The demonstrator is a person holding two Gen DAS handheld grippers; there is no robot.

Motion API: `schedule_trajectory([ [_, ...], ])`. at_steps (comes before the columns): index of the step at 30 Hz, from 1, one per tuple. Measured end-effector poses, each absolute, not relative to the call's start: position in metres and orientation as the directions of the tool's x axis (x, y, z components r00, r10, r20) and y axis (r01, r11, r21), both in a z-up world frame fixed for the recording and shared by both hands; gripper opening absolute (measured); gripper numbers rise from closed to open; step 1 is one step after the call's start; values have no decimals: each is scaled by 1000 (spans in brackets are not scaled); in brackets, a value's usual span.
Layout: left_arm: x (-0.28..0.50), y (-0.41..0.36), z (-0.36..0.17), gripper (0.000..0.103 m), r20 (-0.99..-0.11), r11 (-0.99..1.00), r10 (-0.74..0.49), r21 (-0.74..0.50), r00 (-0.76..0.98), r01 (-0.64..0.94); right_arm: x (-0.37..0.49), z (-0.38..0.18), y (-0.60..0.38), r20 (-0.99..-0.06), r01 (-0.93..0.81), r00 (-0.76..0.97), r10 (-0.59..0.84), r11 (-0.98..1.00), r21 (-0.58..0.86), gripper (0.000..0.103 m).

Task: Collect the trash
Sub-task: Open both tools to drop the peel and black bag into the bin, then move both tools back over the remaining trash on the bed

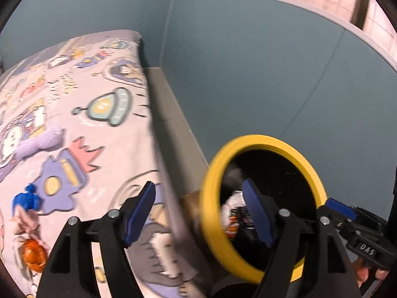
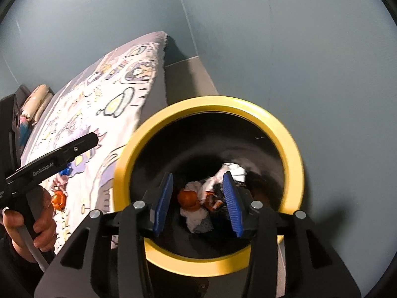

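Note:
A black bin with a yellow rim stands beside the bed; it also shows in the left wrist view. Crumpled white and orange trash lies at its bottom. My right gripper is open and empty, right over the bin's mouth. My left gripper is open and empty, between the bed's edge and the bin. On the bed lie an orange wrapper, a blue scrap and a crumpled pink piece. The orange wrapper also shows in the right wrist view.
The bed has a cartoon-print sheet and fills the left side. A purple fuzzy item lies on it. Blue-grey walls close in behind and right. A narrow floor strip runs between bed and wall. Pillows lie at the far end.

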State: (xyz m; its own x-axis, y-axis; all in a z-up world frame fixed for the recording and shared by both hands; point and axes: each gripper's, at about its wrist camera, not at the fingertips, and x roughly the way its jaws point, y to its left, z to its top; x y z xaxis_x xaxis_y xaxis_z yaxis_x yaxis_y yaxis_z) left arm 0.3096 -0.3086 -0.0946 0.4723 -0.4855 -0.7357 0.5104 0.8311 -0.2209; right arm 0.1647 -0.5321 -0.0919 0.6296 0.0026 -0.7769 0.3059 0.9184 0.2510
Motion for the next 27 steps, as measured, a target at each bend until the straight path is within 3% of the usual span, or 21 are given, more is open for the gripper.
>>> schedule_trajectory([
  [14, 333, -167, -89, 71, -732, 941, -309, -144, 607, 305, 214, -76, -425, -753, 63, 635, 172, 960, 273, 40],
  [27, 351, -44, -143, 71, -805, 995, -96, -53, 585, 90, 239, -95, -315, -771, -145, 542, 334, 941, 305, 40],
])
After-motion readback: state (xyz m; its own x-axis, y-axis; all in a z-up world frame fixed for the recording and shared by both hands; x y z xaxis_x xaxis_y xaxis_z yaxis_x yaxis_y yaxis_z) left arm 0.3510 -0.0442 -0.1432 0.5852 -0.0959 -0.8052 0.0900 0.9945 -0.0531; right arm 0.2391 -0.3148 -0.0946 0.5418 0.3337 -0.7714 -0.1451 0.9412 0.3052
